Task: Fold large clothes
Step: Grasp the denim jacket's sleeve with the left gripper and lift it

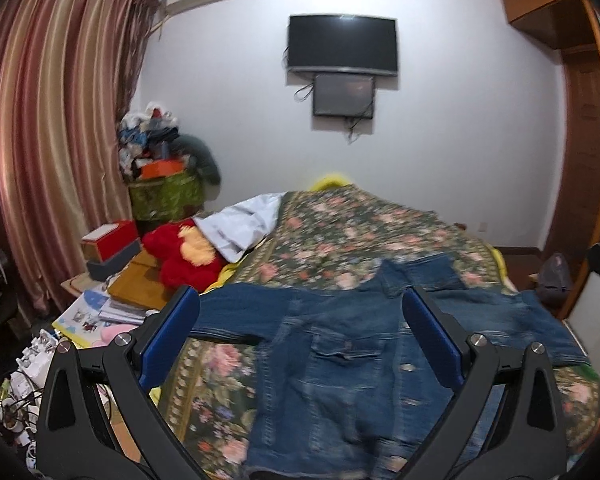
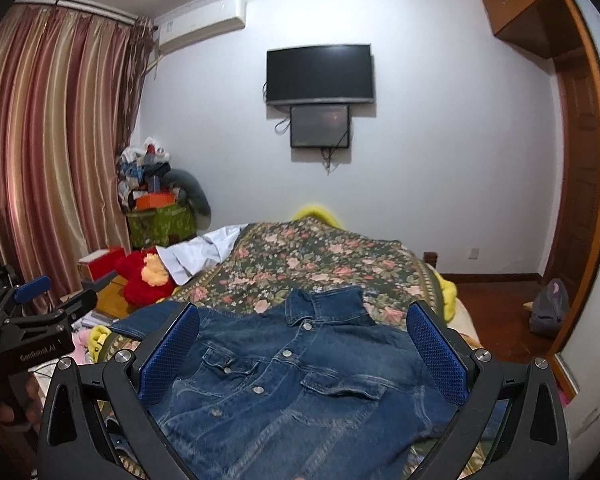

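Left to right, clock directions within each view.

9 o'clock: bedside clutter, a red plush toy [image 1: 180, 256] and a stack of boxes [image 1: 108, 246], all off the bed. Probably pushed aside so the floral bedspread [image 1: 340, 232] is free as a folding surface.

Left gripper [image 1: 300, 304]: fingers spread wide, nothing between the blue pads [image 1: 168, 344]. It hovers over the near half of the jacket with no cloth contact visible. In the right wrist view it shows at 9 o'clock [image 2: 56, 294], held out to the side of the garment.

Centre, 6 o'clock in both views: denim jacket [image 2: 292, 380] lies front up on the bedspread, buttoned, collar [image 2: 324, 304] pointing to 12 o'clock. The sleeve [image 1: 236, 314] runs out toward 9 o'clock. Laid flat and spread, which suits a sleeve-in fold first, I'd guess.

Right gripper [image 2: 302, 326]: also fully open, empty, aimed down the jacket's centreline above the chest pockets. Looks like pre-grasp alignment, no fold started.

3 o'clock: wooden door frame [image 2: 580, 200] and a dark bag on the floor [image 2: 548, 312], well apart from the bed.
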A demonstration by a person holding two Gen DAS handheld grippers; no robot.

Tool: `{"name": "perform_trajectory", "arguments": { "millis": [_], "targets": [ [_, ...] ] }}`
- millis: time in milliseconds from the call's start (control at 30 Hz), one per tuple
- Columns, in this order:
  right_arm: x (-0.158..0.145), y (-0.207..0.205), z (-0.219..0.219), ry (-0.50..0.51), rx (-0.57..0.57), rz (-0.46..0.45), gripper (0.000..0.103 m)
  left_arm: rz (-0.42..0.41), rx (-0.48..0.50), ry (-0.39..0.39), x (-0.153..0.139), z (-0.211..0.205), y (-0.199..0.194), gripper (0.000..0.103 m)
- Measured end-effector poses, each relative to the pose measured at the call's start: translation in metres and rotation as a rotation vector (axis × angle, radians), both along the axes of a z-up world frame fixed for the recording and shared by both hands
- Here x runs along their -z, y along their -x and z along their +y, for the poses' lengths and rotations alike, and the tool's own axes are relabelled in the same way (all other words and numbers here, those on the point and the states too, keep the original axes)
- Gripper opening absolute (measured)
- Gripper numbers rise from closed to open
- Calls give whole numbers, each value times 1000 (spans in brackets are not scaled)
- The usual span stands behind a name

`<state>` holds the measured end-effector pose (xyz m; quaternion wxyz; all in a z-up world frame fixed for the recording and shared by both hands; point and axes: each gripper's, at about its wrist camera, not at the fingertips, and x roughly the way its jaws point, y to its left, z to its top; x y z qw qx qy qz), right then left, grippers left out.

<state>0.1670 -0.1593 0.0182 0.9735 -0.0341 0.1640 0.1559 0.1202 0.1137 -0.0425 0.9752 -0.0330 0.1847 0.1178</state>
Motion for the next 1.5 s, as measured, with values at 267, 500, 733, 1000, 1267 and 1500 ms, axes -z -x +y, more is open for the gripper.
{"name": "perform_trajectory", "arguments": {
  "millis": [267,500,733,1000,1267,1500],
  "targets": [
    [18,-98,58,78,-85,136,103,202,-111,126,53,95,-86,102],
    [61,-188,95,141,-141,332,103,386,-132,394,114,163,-139,102],
    [139,-270,119,164,-156,643,103,485,-128,678,168,202,-168,100],
    [210,-303,146,216,-215,858,103,468,-131,779,185,225,-197,94],
    [242,-297,164,278,-295,936,103,521,-226,569,185,232,-220,32],
    [227,-286,154,316,-320,916,103,479,-238,235,150,199,-228,16]
  ]
}}
